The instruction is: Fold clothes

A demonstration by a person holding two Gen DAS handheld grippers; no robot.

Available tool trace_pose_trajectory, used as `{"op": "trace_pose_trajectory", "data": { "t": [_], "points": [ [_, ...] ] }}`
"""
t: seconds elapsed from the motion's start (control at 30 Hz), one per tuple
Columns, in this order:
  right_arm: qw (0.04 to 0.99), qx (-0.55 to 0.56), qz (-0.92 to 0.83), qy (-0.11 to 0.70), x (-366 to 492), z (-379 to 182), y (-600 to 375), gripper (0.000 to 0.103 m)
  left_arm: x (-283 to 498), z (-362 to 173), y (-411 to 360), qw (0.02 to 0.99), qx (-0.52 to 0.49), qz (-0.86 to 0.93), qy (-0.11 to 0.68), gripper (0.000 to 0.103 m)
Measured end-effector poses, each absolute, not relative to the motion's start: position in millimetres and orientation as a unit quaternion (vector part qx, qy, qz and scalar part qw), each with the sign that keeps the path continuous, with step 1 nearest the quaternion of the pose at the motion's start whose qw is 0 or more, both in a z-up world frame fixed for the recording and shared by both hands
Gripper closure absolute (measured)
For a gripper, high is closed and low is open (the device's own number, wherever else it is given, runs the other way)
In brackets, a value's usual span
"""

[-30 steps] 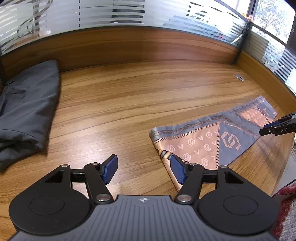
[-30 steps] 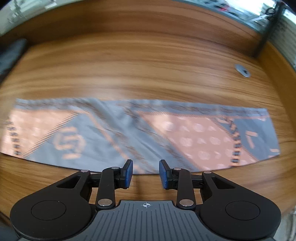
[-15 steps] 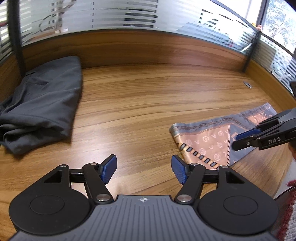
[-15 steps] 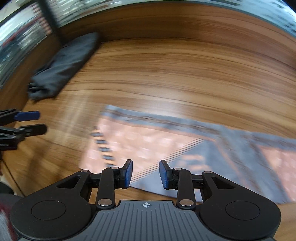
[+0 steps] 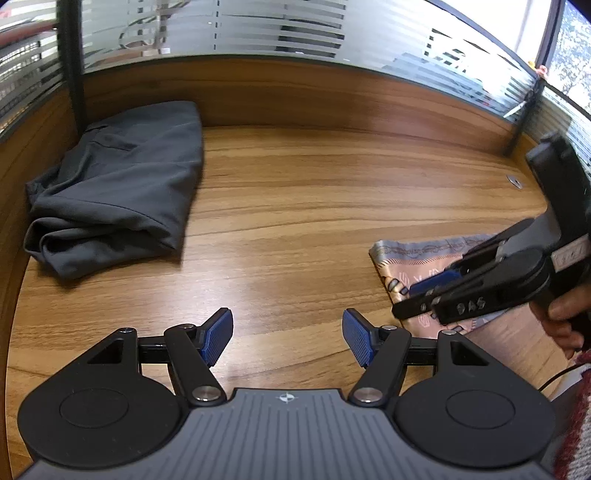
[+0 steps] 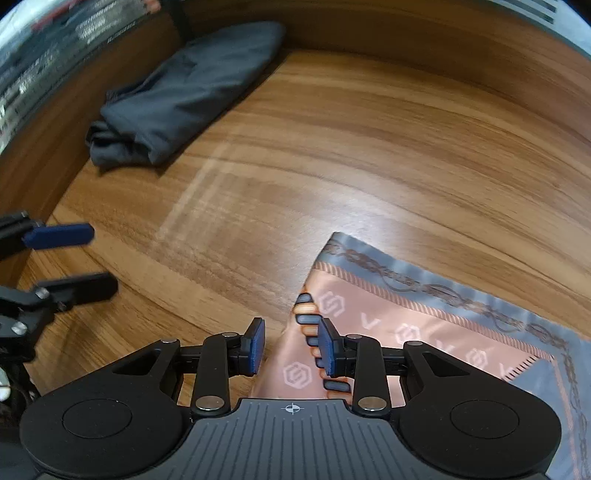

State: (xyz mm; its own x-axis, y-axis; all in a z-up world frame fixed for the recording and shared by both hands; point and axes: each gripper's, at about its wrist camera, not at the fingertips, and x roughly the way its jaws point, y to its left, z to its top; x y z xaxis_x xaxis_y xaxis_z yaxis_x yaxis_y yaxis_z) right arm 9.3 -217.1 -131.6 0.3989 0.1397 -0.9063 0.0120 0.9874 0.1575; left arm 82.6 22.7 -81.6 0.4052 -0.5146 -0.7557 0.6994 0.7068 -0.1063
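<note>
Near the desk's point(image 5: 332, 221) front-right edge: patterned scarf point(image 6: 424, 325), folded flat. Right gripper point(image 6: 290, 349), newly swung to its left end, jaws spread astride the edge, likely next pinch. Left gripper point(image 5: 288, 336) withdrawn leftward, spread, empty. Dark garment point(image 5: 118, 184), back-left corner.

I see a wooden desk point(image 5: 314, 206) with a warm grain, bounded at its far edge by a low wooden back panel point(image 5: 295, 96) under frosted glass with horizontal stripes point(image 5: 280, 29). A dark post point(image 5: 72, 62) rises at the far left corner. Near the far right corner, a small round metal disc point(image 5: 514, 181) sits flat in the surface.
</note>
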Motion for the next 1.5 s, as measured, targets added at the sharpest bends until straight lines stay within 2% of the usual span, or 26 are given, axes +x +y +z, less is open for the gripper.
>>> {"op": "trace_pose_trajectory", "data": {
  "t": [0.1, 0.17, 0.2, 0.7, 0.97, 1.5],
  "points": [
    [0.832, 0.043, 0.043, 0.551, 10.2, -136.4, -212.2, 0.090, 82.6, -80.9, 23.6, 0.833, 0.110, -0.361, 0.405, 0.031],
    [0.833, 0.038, 0.044, 0.550, 10.0, -136.9, -213.4, 0.093, 81.3, -80.6, 23.0, 0.835, 0.109, -0.357, 0.405, 0.031],
    [0.834, 0.039, 0.044, 0.549, 9.4, -136.9, -215.0, 0.101, 80.3, -80.4, 22.3, 0.835, 0.109, -0.355, 0.405, 0.031],
    [0.848, 0.184, -0.019, 0.496, -52.0, -100.1, -326.5, 0.101, 47.2, -75.0, -37.4, 0.833, 0.122, -0.368, 0.395, 0.031],
    [0.846, 0.202, -0.070, 0.489, -108.5, -102.2, -413.5, 0.101, 7.7, -68.1, -107.1, 0.825, 0.127, -0.383, 0.395, 0.031],
    [0.839, 0.255, -0.059, 0.478, -176.7, -111.5, -538.3, 0.100, -60.7, -64.6, -218.1, 0.811, 0.145, -0.406, 0.395, 0.031]
  ]
}}
